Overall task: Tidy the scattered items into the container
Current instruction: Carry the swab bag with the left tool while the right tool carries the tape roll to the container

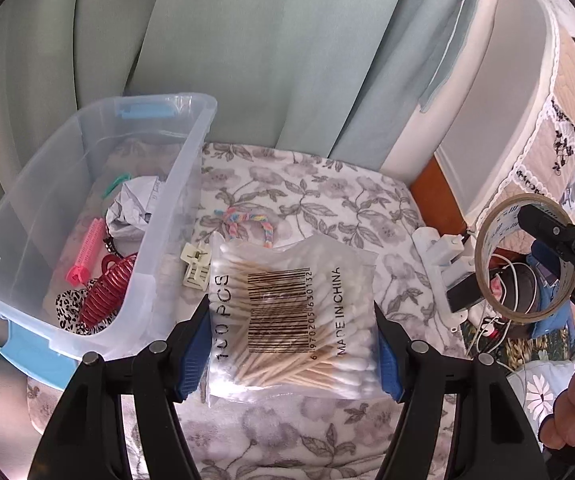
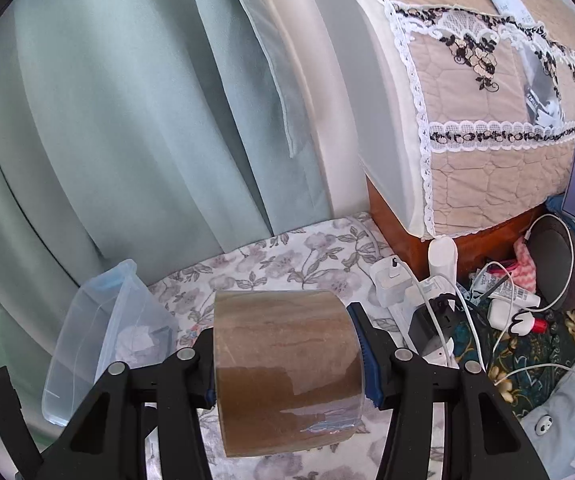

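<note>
Holding swab bag (image 1: pixel 293 316) in left gripper (image 1: pixel 293 344), tape (image 2: pixel 287 372) clamped in right gripper (image 2: pixel 287 364), both above bed. Bin (image 1: pixel 167 200) has clips, roller, paper. Left out: hair tie (image 1: pixel 247 220), white clip (image 1: pixel 196 270).

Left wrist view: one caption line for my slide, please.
Left gripper holds cotton swab bag beside clear bin.
</note>
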The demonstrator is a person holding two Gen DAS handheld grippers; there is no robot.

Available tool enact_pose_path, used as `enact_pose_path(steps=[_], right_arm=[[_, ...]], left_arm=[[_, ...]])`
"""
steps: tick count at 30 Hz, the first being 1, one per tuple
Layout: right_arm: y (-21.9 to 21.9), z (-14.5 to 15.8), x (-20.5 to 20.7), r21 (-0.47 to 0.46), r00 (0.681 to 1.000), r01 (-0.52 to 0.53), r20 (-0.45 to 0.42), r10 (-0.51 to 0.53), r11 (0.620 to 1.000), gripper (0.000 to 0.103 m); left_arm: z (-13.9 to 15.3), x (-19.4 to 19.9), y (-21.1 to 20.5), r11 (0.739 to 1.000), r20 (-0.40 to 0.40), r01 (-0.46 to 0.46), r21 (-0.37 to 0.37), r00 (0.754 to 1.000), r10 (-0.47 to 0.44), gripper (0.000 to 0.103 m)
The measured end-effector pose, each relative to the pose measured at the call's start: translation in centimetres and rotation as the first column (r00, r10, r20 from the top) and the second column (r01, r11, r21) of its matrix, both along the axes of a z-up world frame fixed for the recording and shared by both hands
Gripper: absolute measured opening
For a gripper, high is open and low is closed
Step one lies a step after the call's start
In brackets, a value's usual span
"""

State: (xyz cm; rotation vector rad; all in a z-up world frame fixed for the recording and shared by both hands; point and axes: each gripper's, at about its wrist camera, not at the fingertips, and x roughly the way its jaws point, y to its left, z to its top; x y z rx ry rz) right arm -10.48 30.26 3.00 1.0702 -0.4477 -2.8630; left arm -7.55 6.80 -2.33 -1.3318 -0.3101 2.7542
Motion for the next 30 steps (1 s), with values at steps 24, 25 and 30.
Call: enact_pose_path(steps=[24,25,30], right_arm=[[-4.9,8.3,5.4,0.012,0.968,-0.125,-0.218,0.125,0.992,0.056],[-5.2,8.7,5.5,0.013,0.965,-0.132,-0.226,0.132,0.991,0.056],[-7.0,9.7,5.6,0.029,0.954,-0.166,-0.25,0.168,0.986,0.056]], left_arm=[[10.5,5.0,-5.4,0.991,-0.307,-0.121,-0.049,0.946,0.101,0.071],[10.8,5.1,-5.9,0.99,-0.317,-0.133,-0.049,0.942,0.111,0.071],[11.3,5.5,-8.2,0.981,-0.338,-0.191,-0.036,0.926,0.168,0.071]])
